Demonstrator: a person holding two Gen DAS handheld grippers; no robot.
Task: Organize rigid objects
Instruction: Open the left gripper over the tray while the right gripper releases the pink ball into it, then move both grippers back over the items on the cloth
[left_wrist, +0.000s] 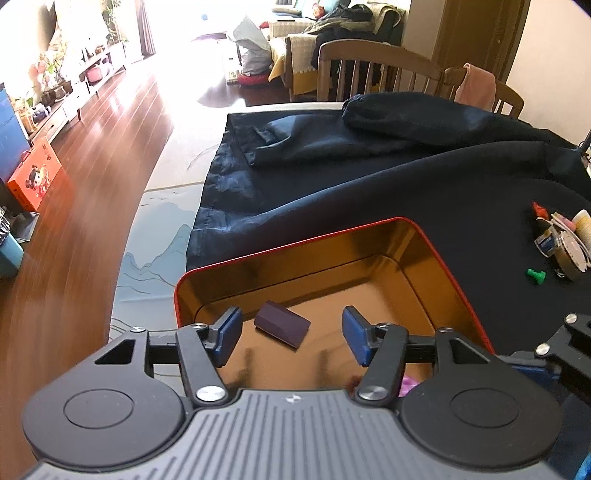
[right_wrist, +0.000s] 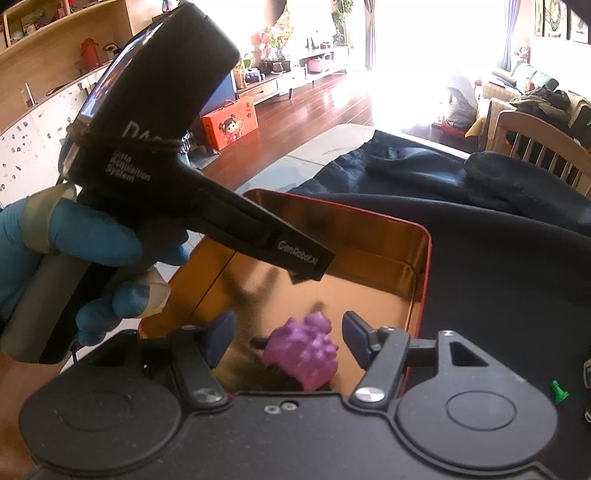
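Tin box (left_wrist: 436, 254) with the red rim and gold interior sits open on the dark blue cloth (left_wrist: 406, 184), and we have both tools over it. Our left gripper (left_wrist: 291, 334) hangs above the near end, its blue-padded fingers (left_wrist: 229, 332) spread wide with nothing between them. Below that gap a dark purple block (left_wrist: 282, 328) lies on the tin's floor, tilted across it and clear of the walls.

From the right wrist view, our right gripper (right_wrist: 284, 341) is also spread apart and empty. A bumpy purple piece (right_wrist: 304, 350) shows between the fingers, low in the tin (right_wrist: 424, 266); we cannot tell whether it rests on the floor. The left tool's black body crosses this view, held by a blue-gloved hand (right_wrist: 74, 251).

Out on the cloth to the right of the tin, a small green pawn (left_wrist: 535, 275) lies on its side, and near it a cluttered little heap (left_wrist: 565, 240) with a roll of tape and small items we can't make out.
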